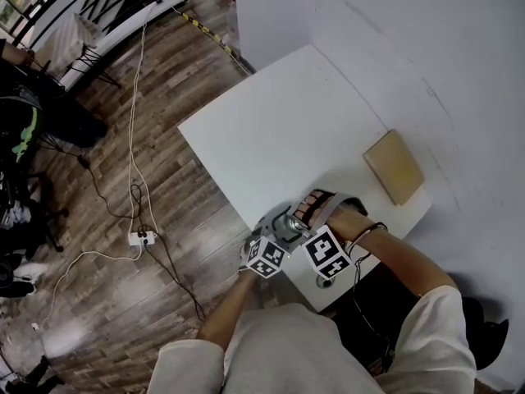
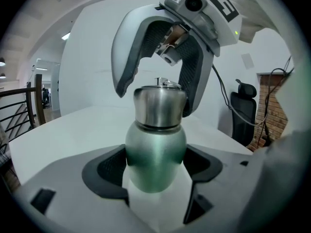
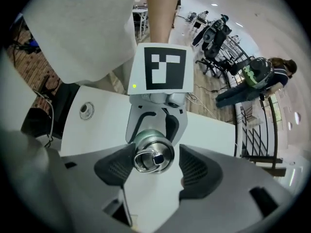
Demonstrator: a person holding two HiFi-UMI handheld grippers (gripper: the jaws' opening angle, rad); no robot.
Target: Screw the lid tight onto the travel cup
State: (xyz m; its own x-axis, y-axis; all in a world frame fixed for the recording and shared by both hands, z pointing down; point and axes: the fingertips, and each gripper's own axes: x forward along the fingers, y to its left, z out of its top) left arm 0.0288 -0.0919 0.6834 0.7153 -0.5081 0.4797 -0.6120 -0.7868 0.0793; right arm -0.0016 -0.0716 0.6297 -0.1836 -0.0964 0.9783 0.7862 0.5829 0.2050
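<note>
A travel cup with a green body [image 2: 155, 149] and a steel lid [image 2: 159, 103] stands upright near the front edge of the white table [image 1: 279, 130]. My left gripper [image 2: 154, 169] is shut on the green body, its pads pressing both sides. From above, my right gripper [image 3: 155, 165] straddles the lid [image 3: 153, 154], whose ring handle and button face the camera. Its jaws stand wide, with a gap between the right pad and the lid. In the head view both grippers [image 1: 279, 232] [image 1: 305, 212] meet at the cup [image 1: 289, 222].
A flat tan block [image 1: 394, 166] lies on the table to the far right. A round grommet [image 3: 86, 109] sits in the tabletop near the cup. Cables and a power strip [image 1: 143, 238] lie on the wooden floor to the left. A dark chair [image 2: 243, 115] stands behind.
</note>
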